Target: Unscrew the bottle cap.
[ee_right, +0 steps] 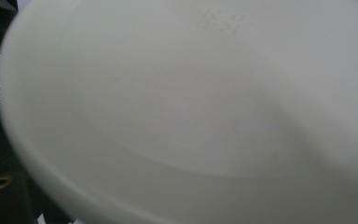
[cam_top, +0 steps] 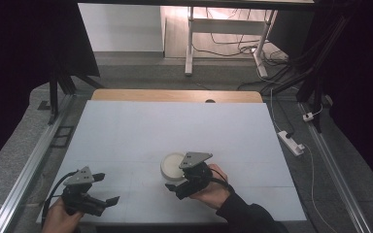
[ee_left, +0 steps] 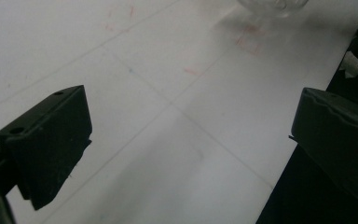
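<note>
A white bowl (cam_top: pixel 171 164) sits just right of the table's middle, near the front. My right gripper (cam_top: pixel 177 188) is at the bowl's near rim and appears shut on it, with a hand behind it. In the right gripper view the bowl's smooth white wall (ee_right: pixel 205 102) is very close, with a faint embossed mark on it, and part of a black jaw shows at the lower left. My left gripper (cam_top: pixel 106 189) hovers at the table's front left, open, with nothing between its fingers (ee_left: pixel 51 140). The bowl's base (ee_left: pixel 272 7) shows far off in the left gripper view.
The white table top (cam_top: pixel 175 126) has a wooden strip (cam_top: pixel 175 95) along its far edge. Metal rails (cam_top: pixel 26 174) run down both sides. A power strip (cam_top: pixel 291 142) and cables lie on the floor to the right. White desk legs (cam_top: pixel 189 43) stand behind.
</note>
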A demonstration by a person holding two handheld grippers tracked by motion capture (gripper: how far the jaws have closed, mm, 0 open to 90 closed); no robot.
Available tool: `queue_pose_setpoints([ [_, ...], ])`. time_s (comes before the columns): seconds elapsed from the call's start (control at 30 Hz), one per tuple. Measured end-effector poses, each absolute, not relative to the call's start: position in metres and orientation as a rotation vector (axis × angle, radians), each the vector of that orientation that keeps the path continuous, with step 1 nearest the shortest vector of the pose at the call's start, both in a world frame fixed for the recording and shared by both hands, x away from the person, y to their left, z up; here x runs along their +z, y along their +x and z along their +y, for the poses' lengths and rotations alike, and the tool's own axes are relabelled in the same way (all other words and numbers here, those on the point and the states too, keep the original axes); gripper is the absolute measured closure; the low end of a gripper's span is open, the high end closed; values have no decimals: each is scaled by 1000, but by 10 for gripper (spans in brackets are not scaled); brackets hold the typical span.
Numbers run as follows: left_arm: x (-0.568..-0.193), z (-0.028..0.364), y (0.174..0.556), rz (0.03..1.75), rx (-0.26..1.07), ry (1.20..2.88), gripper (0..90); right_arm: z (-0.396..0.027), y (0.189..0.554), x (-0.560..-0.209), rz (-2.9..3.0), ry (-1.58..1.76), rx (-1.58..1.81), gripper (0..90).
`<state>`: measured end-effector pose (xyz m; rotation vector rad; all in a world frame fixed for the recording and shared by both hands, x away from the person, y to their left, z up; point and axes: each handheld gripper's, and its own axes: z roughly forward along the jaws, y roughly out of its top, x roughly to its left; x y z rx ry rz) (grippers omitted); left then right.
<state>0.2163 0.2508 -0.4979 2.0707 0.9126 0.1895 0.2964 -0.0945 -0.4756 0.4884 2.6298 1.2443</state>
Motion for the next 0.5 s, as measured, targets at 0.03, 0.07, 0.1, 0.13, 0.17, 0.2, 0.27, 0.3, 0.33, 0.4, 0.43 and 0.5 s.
queue_pose_setpoints([
  [0.03,-496,249,218,906,194,2073,0,-94,296,-476,2631,487,1245,65],
  [0.07,-494,246,219,905,198,2072,0,-94,296,-476,2632,485,1246,65],
  [0.1,-493,244,221,901,197,2068,0,-94,296,-476,2633,484,1247,65],
  [0.13,-492,241,223,892,194,2069,0,-94,296,-476,2633,482,1249,65],
  [0.17,-491,238,225,885,190,2074,0,-94,296,-476,2634,481,1250,65],
  [0.2,-490,235,226,877,190,2083,0,-94,296,-476,2635,480,1252,65],
  [0.27,-488,229,229,845,199,2101,0,-94,296,-476,2634,479,1252,65],
  [0.3,-486,227,231,835,201,2110,0,-94,296,-476,2634,478,1255,65],
  [0.33,-484,224,233,820,198,2118,0,-94,296,-477,2635,477,1256,65],
  [0.4,-481,219,237,797,202,2129,0,-94,296,-477,2637,473,1255,65],
  [0.43,-479,216,239,789,209,2135,0,-94,296,-477,2636,474,1257,65],
  [0.5,-476,211,242,769,207,2150,2,-94,296,-477,2639,468,1259,65],
])
